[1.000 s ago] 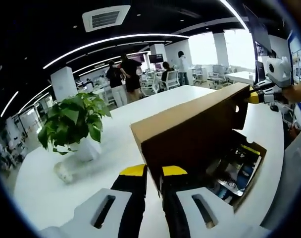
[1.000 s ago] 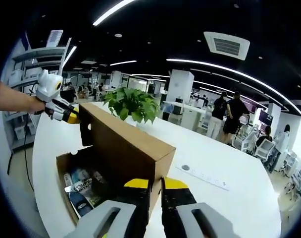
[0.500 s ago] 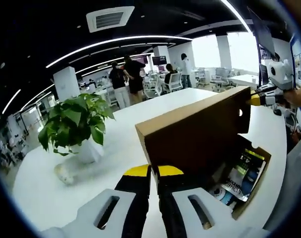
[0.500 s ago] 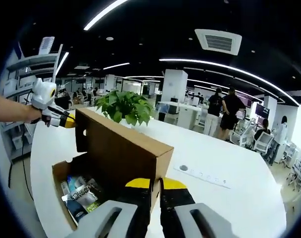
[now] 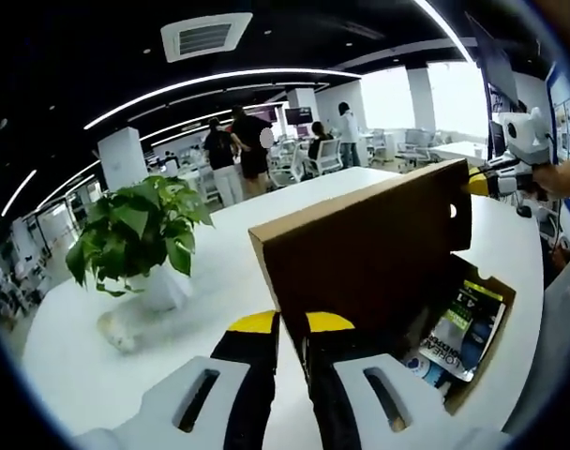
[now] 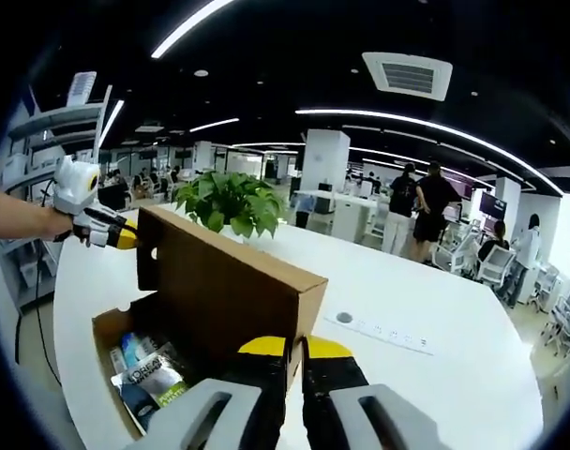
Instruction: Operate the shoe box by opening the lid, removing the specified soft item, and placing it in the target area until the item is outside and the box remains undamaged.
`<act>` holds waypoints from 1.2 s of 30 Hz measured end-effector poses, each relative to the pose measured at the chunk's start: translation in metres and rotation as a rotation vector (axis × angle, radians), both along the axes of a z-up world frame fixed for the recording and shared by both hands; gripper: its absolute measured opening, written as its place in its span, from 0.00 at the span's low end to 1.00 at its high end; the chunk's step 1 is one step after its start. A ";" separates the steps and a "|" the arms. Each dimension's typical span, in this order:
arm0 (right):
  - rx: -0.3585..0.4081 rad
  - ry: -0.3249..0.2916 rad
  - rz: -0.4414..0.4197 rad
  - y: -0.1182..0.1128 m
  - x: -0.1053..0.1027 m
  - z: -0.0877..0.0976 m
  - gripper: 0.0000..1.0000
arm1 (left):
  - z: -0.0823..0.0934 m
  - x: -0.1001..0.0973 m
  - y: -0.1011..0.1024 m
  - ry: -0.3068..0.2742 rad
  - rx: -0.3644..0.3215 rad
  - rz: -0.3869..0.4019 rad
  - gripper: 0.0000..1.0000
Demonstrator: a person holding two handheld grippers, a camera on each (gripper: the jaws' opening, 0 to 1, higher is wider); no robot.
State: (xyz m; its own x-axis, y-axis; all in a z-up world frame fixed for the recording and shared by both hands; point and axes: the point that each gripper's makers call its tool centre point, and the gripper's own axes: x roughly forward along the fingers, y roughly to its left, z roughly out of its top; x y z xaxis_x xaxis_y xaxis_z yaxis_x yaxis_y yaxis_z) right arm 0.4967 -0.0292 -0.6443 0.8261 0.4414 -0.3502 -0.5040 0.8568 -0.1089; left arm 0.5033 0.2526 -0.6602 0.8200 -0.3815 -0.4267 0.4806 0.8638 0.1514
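Observation:
A brown cardboard shoe box [image 5: 472, 361] [image 6: 112, 333] stands open on the white table. Its lid [image 5: 360, 253] [image 6: 219, 281] is swung up, standing nearly upright. My left gripper [image 5: 292, 324] is shut on one end of the lid's raised edge, and it appears again at the far end in the right gripper view [image 6: 116, 235]. My right gripper [image 6: 290, 347] is shut on the opposite end and shows at the far corner [image 5: 484, 184] in the left gripper view. Inside the box lie several soft printed packets [image 5: 463, 323] [image 6: 149, 375], blue, black and green.
A potted green plant [image 5: 135, 239] [image 6: 229, 202] stands on the table [image 5: 219, 281] [image 6: 435, 375] behind the lid. A flush socket strip [image 6: 383, 330] is set in the tabletop. People [image 5: 236, 155] [image 6: 426, 211] stand among desks and chairs far behind. Shelves [image 6: 41, 169] line one side.
The lid stays raised between both grippers. Both views have shifted a little, and more of the packets inside the box shows now.

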 end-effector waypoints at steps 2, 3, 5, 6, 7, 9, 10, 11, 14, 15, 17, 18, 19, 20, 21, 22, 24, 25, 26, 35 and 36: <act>-0.002 0.000 0.001 0.000 0.001 0.000 0.00 | -0.004 0.000 0.000 0.007 0.001 0.001 0.08; -0.004 0.000 0.001 0.000 0.001 0.000 0.00 | -0.007 0.000 0.001 0.012 -0.002 0.003 0.08; -0.005 0.001 0.002 0.000 0.003 0.000 0.00 | -0.012 -0.001 0.002 0.023 -0.009 0.006 0.08; -0.006 0.001 0.003 0.000 0.003 0.000 0.00 | -0.015 -0.002 0.002 0.027 -0.012 0.007 0.08; -0.007 0.002 0.004 0.000 0.004 -0.001 0.00 | -0.019 -0.003 0.003 0.036 -0.015 0.010 0.07; -0.011 0.003 0.005 0.000 0.005 -0.001 0.00 | -0.024 -0.004 0.004 0.044 -0.016 0.011 0.07; -0.012 0.004 0.006 0.000 0.006 -0.001 0.00 | -0.027 -0.005 0.003 0.049 -0.018 0.013 0.07; -0.014 0.004 0.007 0.000 0.006 -0.001 0.00 | -0.030 -0.006 0.003 0.056 -0.021 0.015 0.07; -0.018 0.004 0.012 -0.001 0.008 -0.001 0.00 | -0.036 -0.007 0.003 0.062 -0.023 0.019 0.07; -0.019 0.004 0.013 -0.001 0.008 -0.001 0.00 | -0.039 -0.007 0.003 0.069 -0.025 0.021 0.08; -0.019 0.004 0.014 -0.001 0.008 -0.001 0.00 | -0.040 -0.007 0.003 0.072 -0.023 0.022 0.08; -0.020 0.004 0.014 -0.001 0.009 -0.001 0.00 | -0.042 -0.007 0.003 0.074 -0.023 0.022 0.08; -0.019 0.005 0.014 -0.001 0.009 -0.002 0.00 | -0.043 -0.008 0.003 0.078 -0.024 0.024 0.07; -0.019 0.006 0.013 -0.001 0.010 -0.002 0.00 | -0.046 -0.008 0.004 0.081 -0.028 0.027 0.07; -0.021 0.006 0.014 -0.001 0.010 -0.002 0.00 | -0.048 -0.008 0.004 0.084 -0.030 0.028 0.07; -0.021 0.006 0.014 -0.001 0.011 -0.002 0.00 | -0.049 -0.008 0.004 0.086 -0.031 0.029 0.07; -0.021 0.007 0.015 -0.001 0.011 -0.002 0.00 | -0.054 -0.009 0.004 0.093 -0.028 0.032 0.07; -0.021 0.008 0.015 -0.002 0.012 -0.002 0.00 | -0.056 -0.009 0.004 0.096 -0.028 0.033 0.07; -0.022 0.008 0.016 -0.002 0.012 -0.002 0.00 | -0.058 -0.010 0.004 0.102 -0.031 0.036 0.06; -0.025 0.009 0.019 -0.002 0.014 -0.001 0.00 | -0.074 -0.017 0.005 0.140 -0.029 0.052 0.03; -0.026 0.009 0.019 -0.003 0.014 -0.001 0.00 | -0.074 -0.017 0.005 0.137 -0.030 0.055 0.02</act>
State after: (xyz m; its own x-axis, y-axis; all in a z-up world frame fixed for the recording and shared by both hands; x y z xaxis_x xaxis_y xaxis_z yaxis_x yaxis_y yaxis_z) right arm 0.5104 -0.0317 -0.6455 0.8145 0.4479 -0.3687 -0.5213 0.8440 -0.1262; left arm 0.4864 0.2578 -0.7340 0.7747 -0.3516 -0.5256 0.4468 0.8925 0.0615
